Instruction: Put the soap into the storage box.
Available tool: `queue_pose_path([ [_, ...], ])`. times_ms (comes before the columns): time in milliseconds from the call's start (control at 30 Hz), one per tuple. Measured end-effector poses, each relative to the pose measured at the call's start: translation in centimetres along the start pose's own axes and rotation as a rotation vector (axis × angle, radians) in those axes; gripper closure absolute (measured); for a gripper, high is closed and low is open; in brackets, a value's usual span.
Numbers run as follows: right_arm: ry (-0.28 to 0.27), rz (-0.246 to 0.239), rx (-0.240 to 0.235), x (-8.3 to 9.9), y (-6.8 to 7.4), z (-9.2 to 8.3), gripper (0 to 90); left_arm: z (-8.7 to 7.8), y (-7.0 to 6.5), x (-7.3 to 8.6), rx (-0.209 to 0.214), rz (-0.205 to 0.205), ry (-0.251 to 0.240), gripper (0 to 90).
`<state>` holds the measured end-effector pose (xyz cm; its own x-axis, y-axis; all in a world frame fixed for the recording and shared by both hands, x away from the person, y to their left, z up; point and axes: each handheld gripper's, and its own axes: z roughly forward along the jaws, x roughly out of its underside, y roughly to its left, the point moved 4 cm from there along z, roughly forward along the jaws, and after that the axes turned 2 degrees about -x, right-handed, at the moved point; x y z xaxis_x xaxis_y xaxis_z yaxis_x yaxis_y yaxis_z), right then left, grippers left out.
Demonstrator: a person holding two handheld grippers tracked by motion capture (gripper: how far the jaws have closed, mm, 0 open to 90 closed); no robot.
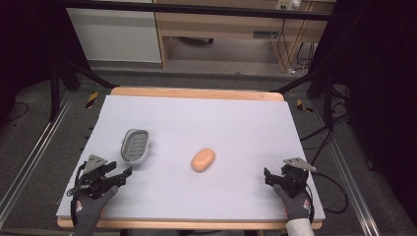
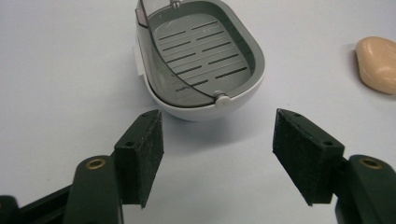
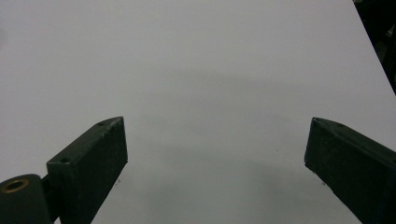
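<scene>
- Resting on the pale lavender worktop point(image 1: 236, 118): a soap dish point(image 1: 135, 145) toward the left edge and a peach-coloured soap bar point(image 1: 203, 160) near the middle, well apart from each other.
- Soap dish: white oval outer shell, grey slotted insert, upright. Left gripper view shows the insert point(image 2: 201, 51) with rows of drain slots and a small peg at the near rim.
- Soap bar lies flat on the bare worktop, outside the dish; its end shows at the upper right of the left gripper view point(image 2: 378, 63).
- Left gripper point(image 1: 123, 174): near the front left corner, held by a gloved hand point(image 1: 91, 206). Jaws wide apart, nothing between them, pointed at the dish, just short of it.
- Right gripper point(image 1: 268, 178): near the front right corner, held by a gloved hand point(image 1: 297, 204). Jaws wide apart, empty, over bare worktop; well apart from the soap bar.
</scene>
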<state>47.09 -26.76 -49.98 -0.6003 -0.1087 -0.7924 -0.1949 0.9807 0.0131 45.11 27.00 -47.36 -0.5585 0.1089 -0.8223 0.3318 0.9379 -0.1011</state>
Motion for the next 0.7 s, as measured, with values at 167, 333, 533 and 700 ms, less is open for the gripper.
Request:
queue_pose_path([
  [167,0.006,-0.005,0.002,0.0,0.1,0.1,5.9,-0.1,-0.8,-0.2,0.017,0.013,-0.003,32.8],
  [333,0.012,-0.006,-0.001,0.1,0.2,0.1,5.7,0.1,-2.0,-0.4,0.028,0.041,0.001,32.1],
  [533,0.012,-0.010,-0.001,0.1,0.2,0.1,5.6,0.3,-2.9,-0.6,0.036,0.063,0.000,31.8],
  [700,0.013,-0.012,-0.001,0.1,0.2,0.2,5.6,0.4,-3.3,-0.7,0.043,0.072,0.004,31.3],
])
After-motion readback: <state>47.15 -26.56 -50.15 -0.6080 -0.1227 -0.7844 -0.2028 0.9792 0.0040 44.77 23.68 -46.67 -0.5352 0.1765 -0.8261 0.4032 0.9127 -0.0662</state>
